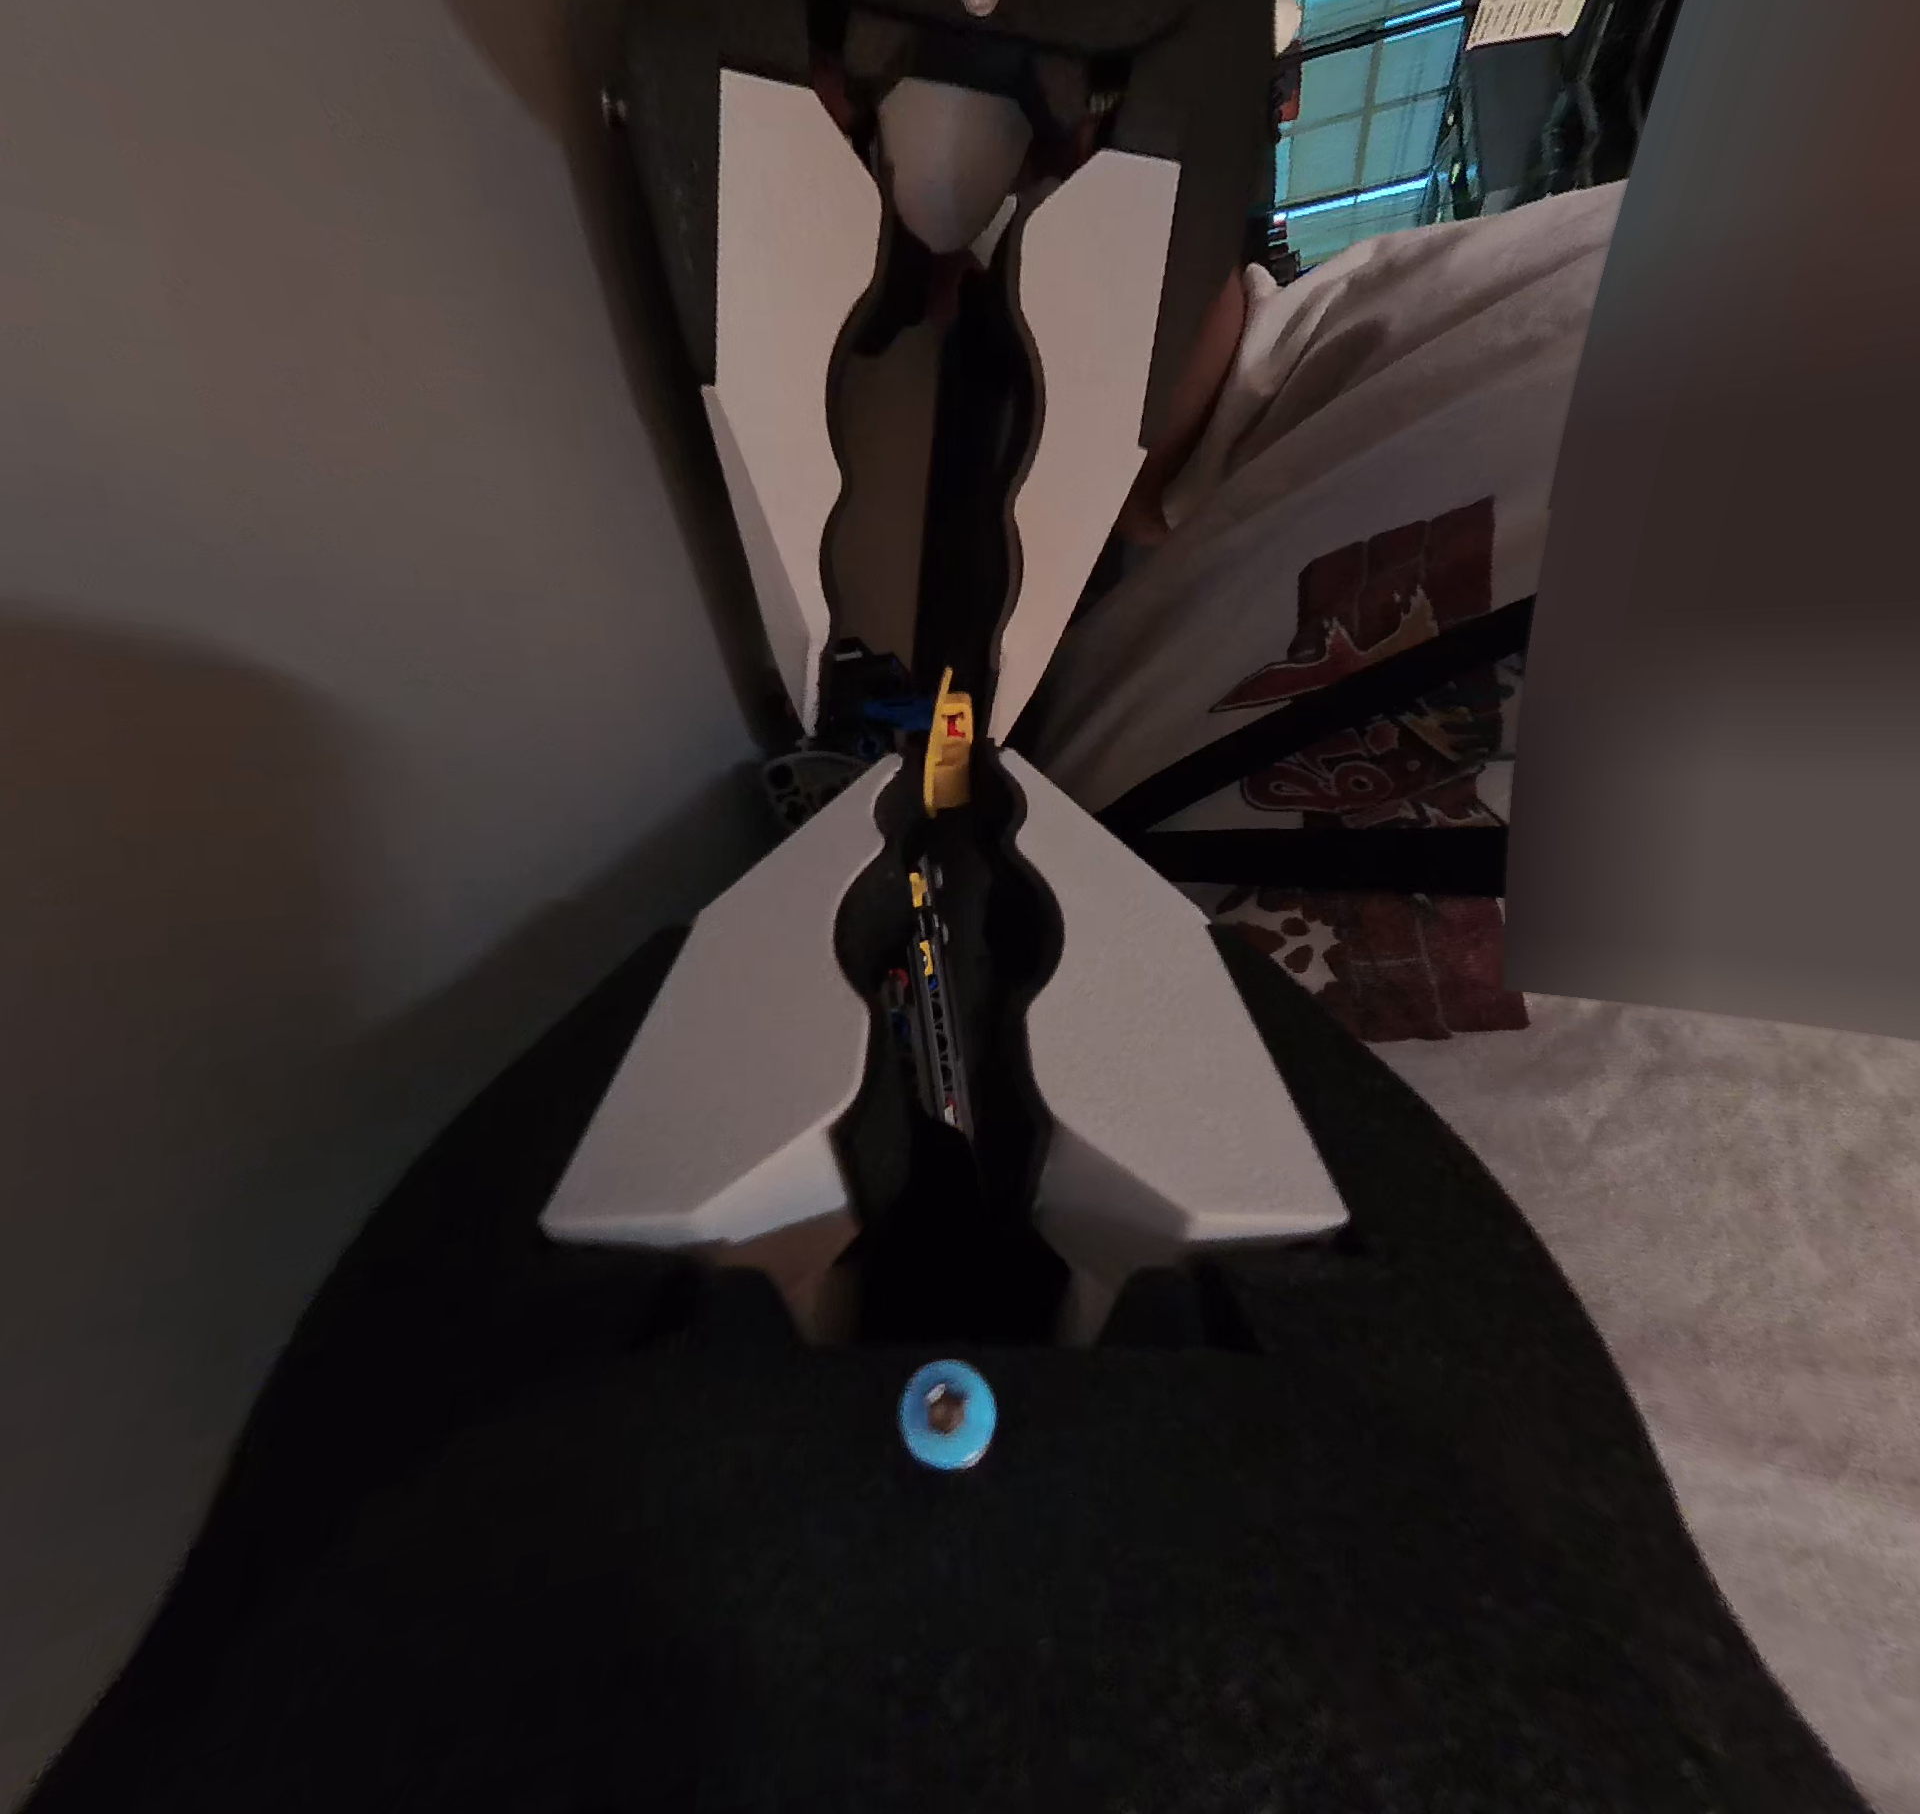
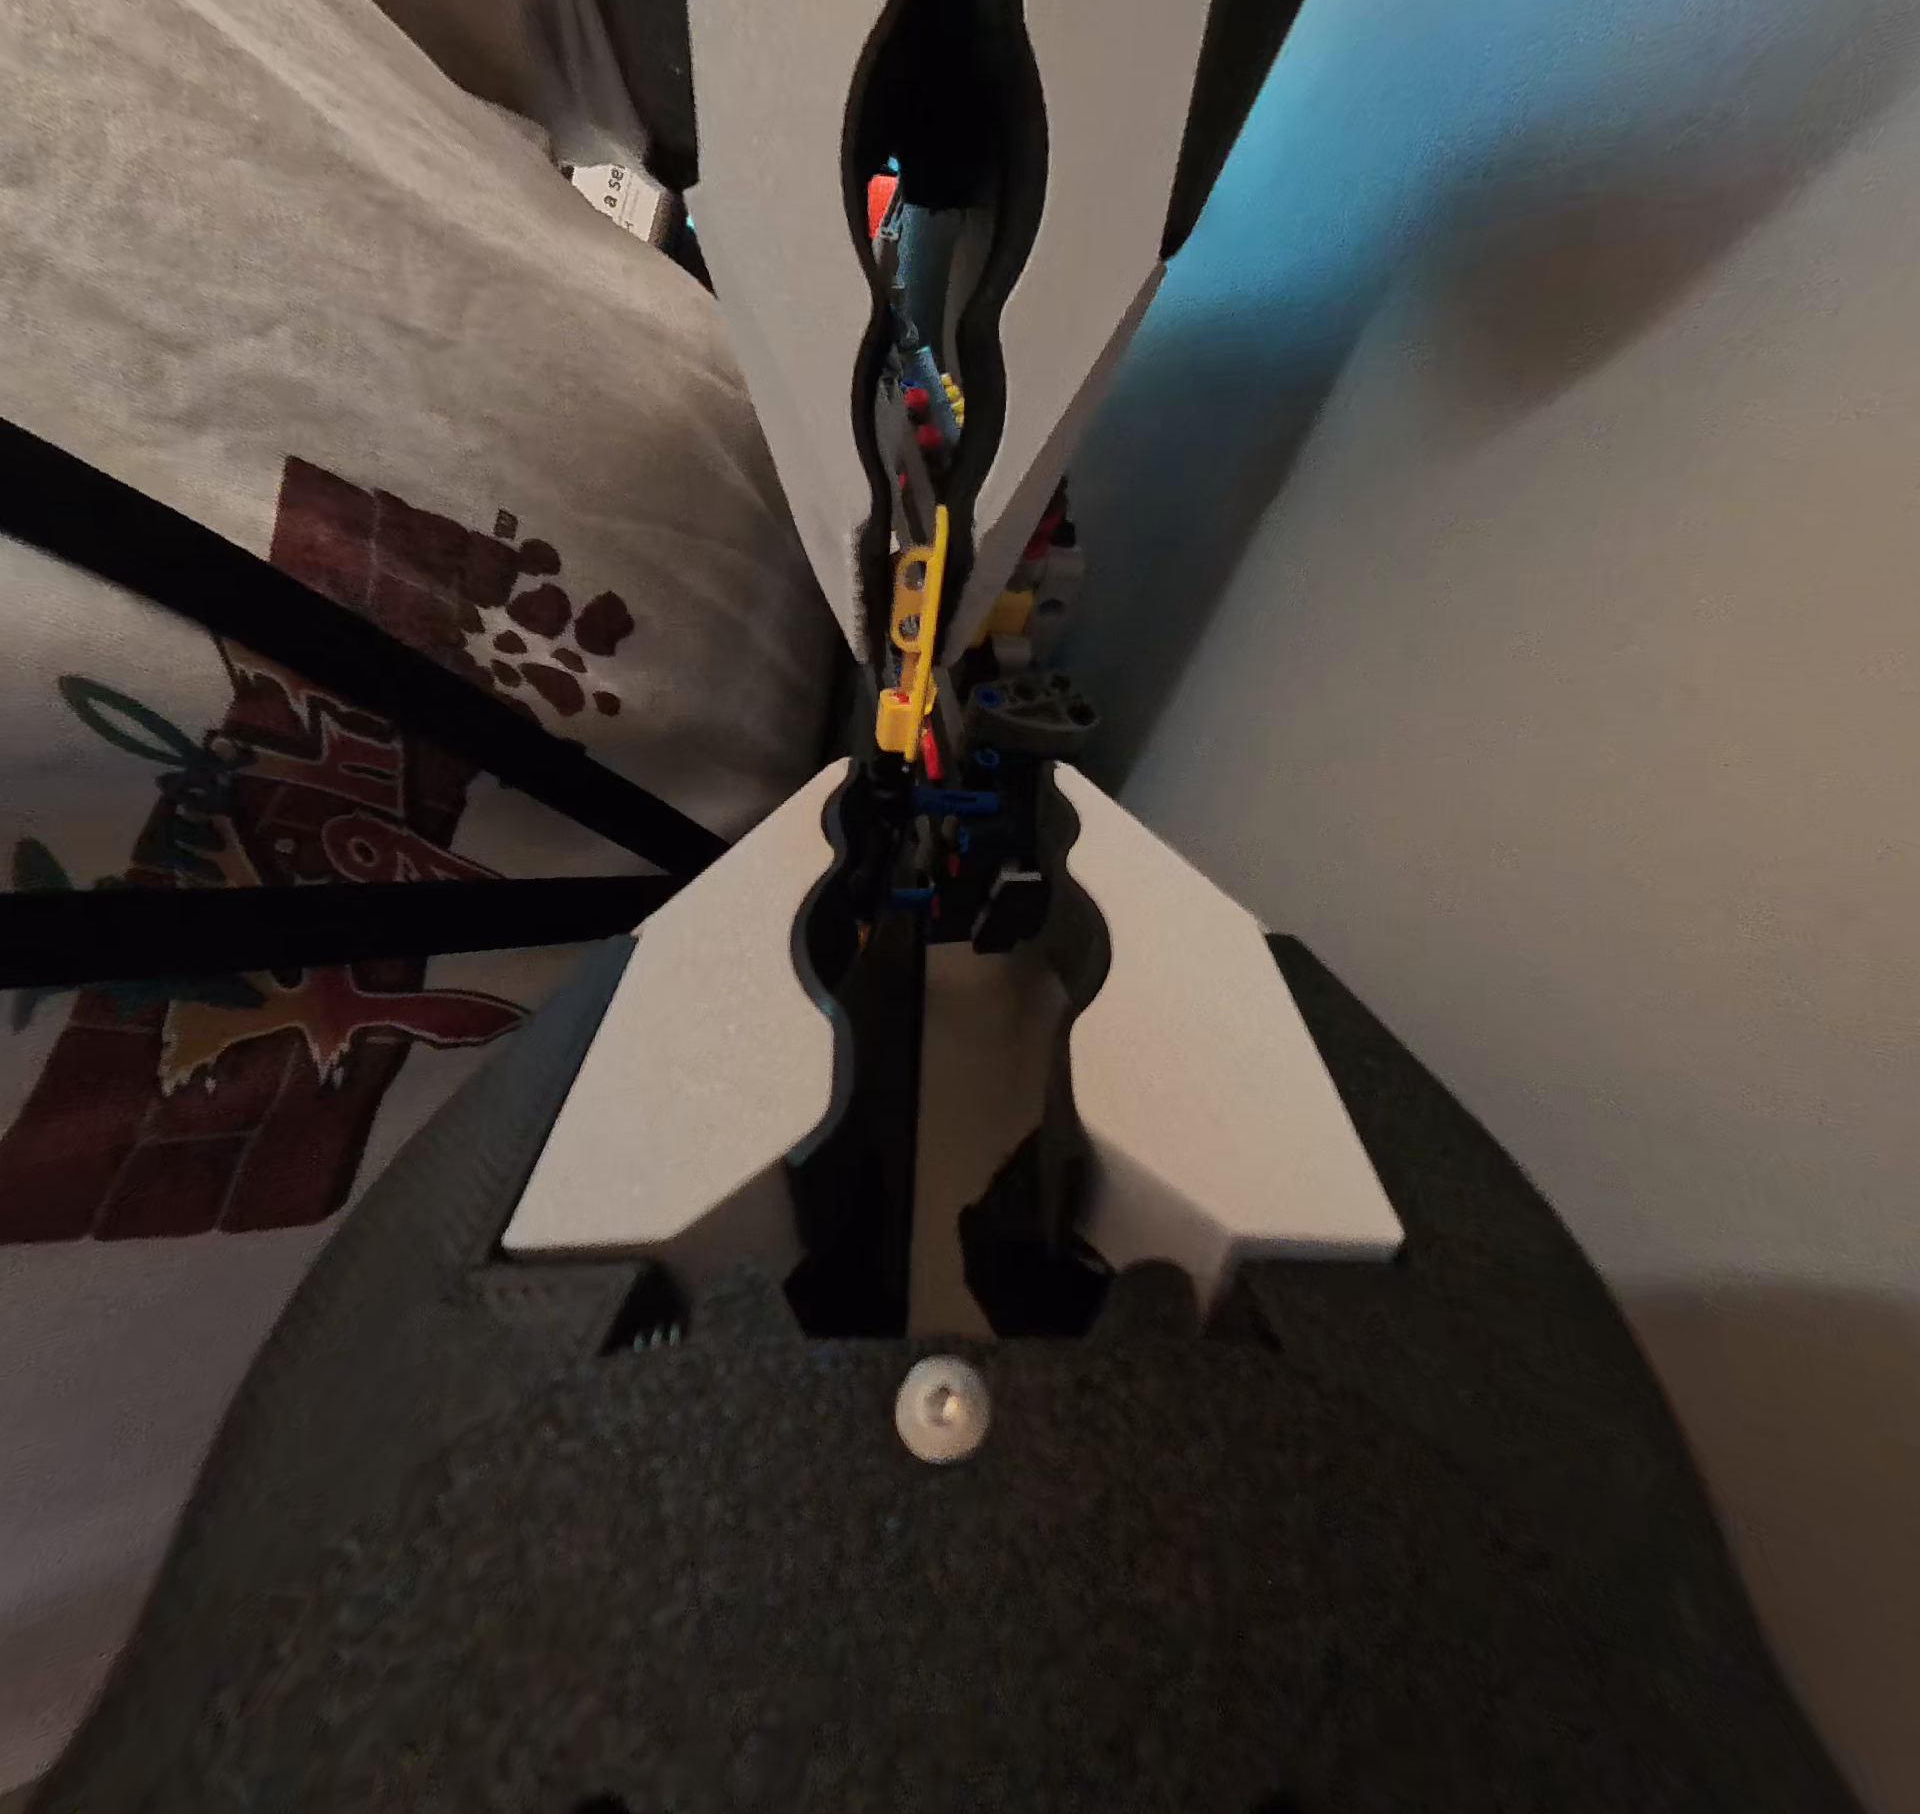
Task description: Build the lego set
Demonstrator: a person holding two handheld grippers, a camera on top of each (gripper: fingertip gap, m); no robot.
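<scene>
Holding the lego build (image 1: pixel 940 995) between both grippers, you have it pinched tip to tip: your left gripper (image 1: pixel 948 777) is clamped on the grey beam end, your right gripper (image 2: pixel 940 777) is clamped on the opposite, darker end with its blue pins. A yellow piece (image 2: pixel 914 621) stands in the narrow gap where the two sets of jaws meet, poking just past your left tips and leaning toward the right ones. A grey round part (image 2: pixel 1029 710) sits just outside the right jaws, to one side of the joint.

This looks like a press-together or alignment step. Keep both grips square and push straight along the beam's length, since any twist would likely pop the thin yellow piece sideways. Ease pressure in slowly; the jaws hide most of the joint, so you cannot confirm seating by sight alone.

Beyond the jaws lie a printed white shirt (image 2: pixel 312 725) with a black strap (image 2: pixel 343 642), and a plain wall (image 2: pixel 1558 725)
</scene>
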